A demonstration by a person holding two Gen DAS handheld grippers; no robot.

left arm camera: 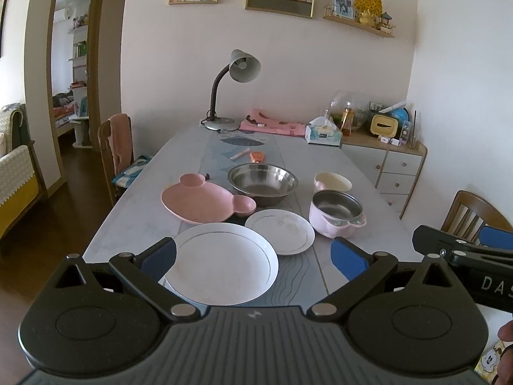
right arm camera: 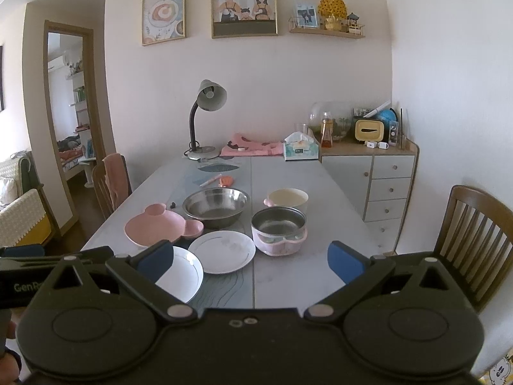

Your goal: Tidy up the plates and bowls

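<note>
Pale pink walls hung with framed pictures back a long grey desk (left arm camera: 134,211) that runs away from both cameras, with a grey lamp (left arm camera: 239,70) at its far end toward 12 o'clock. In the left wrist view the left hand-held gripper (left arm camera: 253,258) hangs above the near edge with its blue-padded fingers (left arm camera: 348,258) spread wide apart, holding nothing; the large white plate (left arm camera: 224,263) lies on the desk between them, nearer the 9 o'clock finger. At 1 o'clock from that plate, its rim overlapped by the bigger plate's edge, sits a small white plate (left arm camera: 282,231). A pink bear-shaped plate (left arm camera: 202,200) lies at 11 o'clock from the large plate, and a steel bowl (left arm camera: 263,181) stands just behind it toward 12 o'clock. At 3 o'clock from the small plate is a pink pot with a steel liner (left arm camera: 336,213), and a cream bowl (left arm camera: 333,182) stands just beyond it. In the right wrist view the right hand-held gripper (right arm camera: 251,261) is likewise wide apart and empty, held over bare desk at 3 o'clock of the dishes, with the pink pot straight ahead at 12 o'clock. A wooden chair (right arm camera: 474,237) stands at the desk's 3 o'clock side, beside a cabinet with drawers (right arm camera: 391,186).
</note>
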